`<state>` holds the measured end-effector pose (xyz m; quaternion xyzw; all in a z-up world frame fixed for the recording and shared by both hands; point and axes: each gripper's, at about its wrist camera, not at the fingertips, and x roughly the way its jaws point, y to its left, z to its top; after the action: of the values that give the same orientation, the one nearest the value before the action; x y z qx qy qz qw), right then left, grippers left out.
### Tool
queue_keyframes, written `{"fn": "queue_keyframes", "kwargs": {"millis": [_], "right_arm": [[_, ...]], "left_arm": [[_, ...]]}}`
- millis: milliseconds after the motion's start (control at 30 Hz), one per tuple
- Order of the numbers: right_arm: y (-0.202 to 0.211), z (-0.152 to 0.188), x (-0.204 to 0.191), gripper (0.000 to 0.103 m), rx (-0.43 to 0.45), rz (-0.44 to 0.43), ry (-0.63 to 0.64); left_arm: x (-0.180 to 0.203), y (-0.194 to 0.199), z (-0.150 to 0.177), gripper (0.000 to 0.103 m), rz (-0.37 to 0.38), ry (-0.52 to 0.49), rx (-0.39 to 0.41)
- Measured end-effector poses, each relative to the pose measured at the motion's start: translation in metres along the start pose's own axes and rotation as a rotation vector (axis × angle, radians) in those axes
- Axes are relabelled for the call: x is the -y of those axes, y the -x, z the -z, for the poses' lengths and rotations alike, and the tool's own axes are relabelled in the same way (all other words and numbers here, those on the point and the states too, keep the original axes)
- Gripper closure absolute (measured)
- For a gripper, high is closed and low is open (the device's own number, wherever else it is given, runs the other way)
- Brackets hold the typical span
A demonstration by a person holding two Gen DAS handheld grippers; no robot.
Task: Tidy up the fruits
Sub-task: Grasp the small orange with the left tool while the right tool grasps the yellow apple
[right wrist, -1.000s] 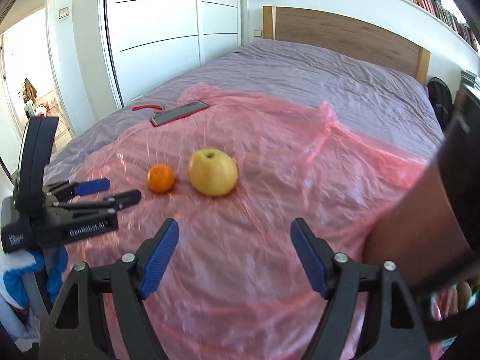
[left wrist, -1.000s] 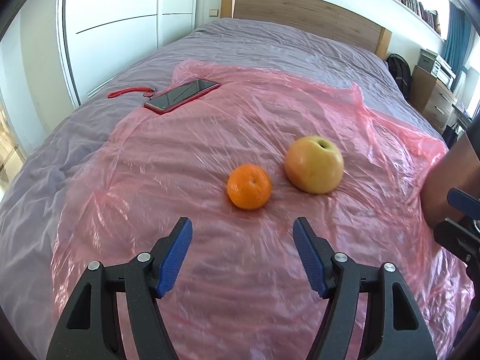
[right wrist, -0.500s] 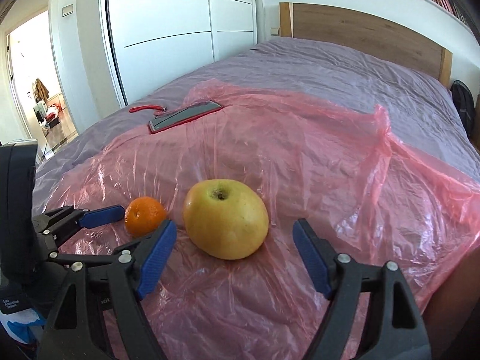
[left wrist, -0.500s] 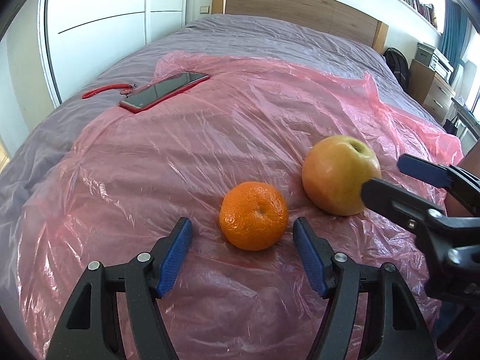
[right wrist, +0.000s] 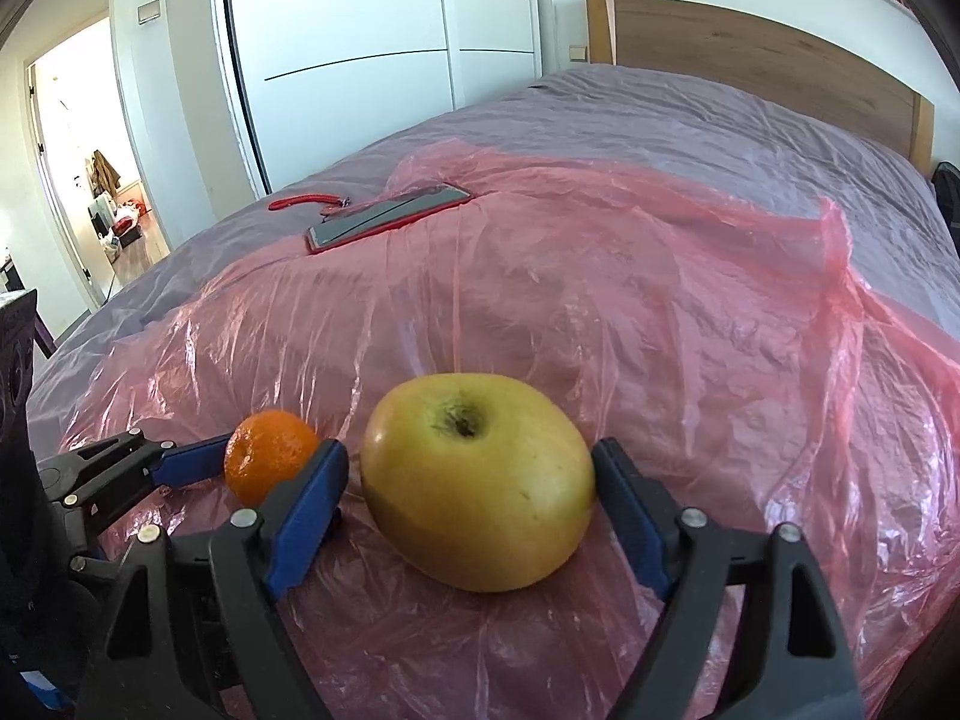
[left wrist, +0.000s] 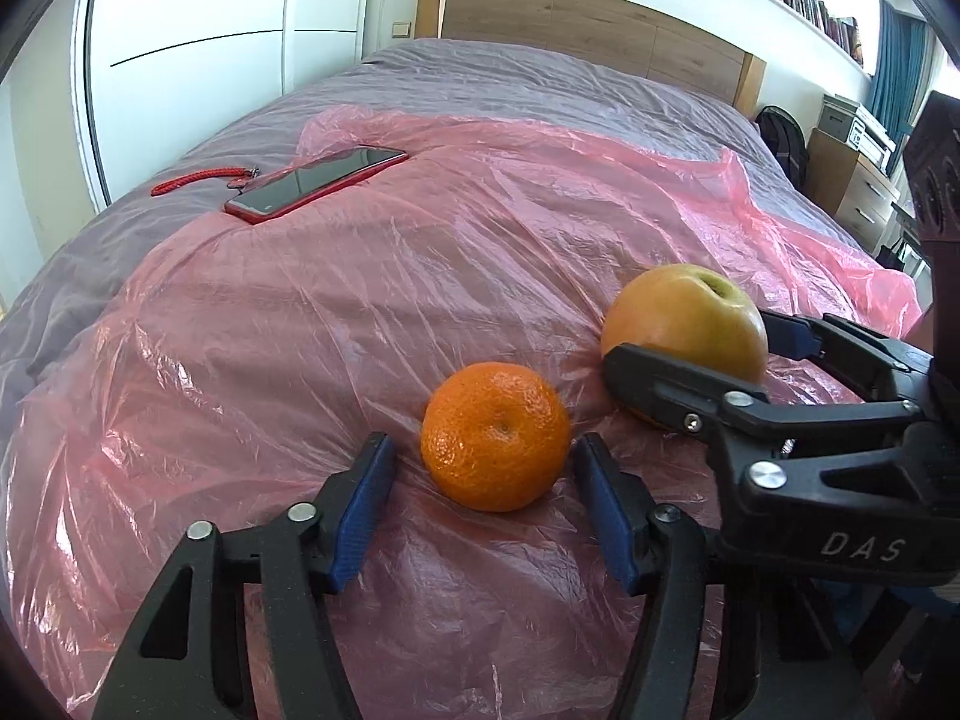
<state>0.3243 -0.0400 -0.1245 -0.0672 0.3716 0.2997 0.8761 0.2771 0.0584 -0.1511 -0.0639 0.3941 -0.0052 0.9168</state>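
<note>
Bedroom setting: a bed (left wrist: 540,84) under a grey cover, with a pink plastic sheet (left wrist: 300,330) spread over it. Mandarin (left wrist: 495,435) and apple (right wrist: 477,480) lie side by side on the sheet. Left tongs (left wrist: 483,510) closing, mandarin between the pads, a gap visible each side. Right tongs (right wrist: 471,516) wide, flanking the apple; contact cannot be confirmed. Red phone (left wrist: 318,183) lies well apart at the sheet's edge.

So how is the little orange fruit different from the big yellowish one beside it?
The orange is smaller, bright orange and dimpled; the apple is larger, yellow-green and smooth with a dark stem hollow. The orange sits between the left gripper fingers, the apple between the right gripper fingers. Both rest on the pink plastic sheet.
</note>
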Motion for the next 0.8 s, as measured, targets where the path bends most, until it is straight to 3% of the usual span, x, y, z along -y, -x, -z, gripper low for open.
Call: {"fn": "queue_keyframes", "kwargs": {"millis": [167,800], "right_arm": [[-0.008,0.003,0.000,0.000,-0.011,0.006,0.007],[-0.008,0.014,0.003,0.000,0.025,0.002,0.000]], "left_arm": [[-0.001,-0.002,0.001,0.063,0.022,0.008,0.004],[0.006,0.000,0.007,0.065,-0.004,-0.013,0.032]]}}
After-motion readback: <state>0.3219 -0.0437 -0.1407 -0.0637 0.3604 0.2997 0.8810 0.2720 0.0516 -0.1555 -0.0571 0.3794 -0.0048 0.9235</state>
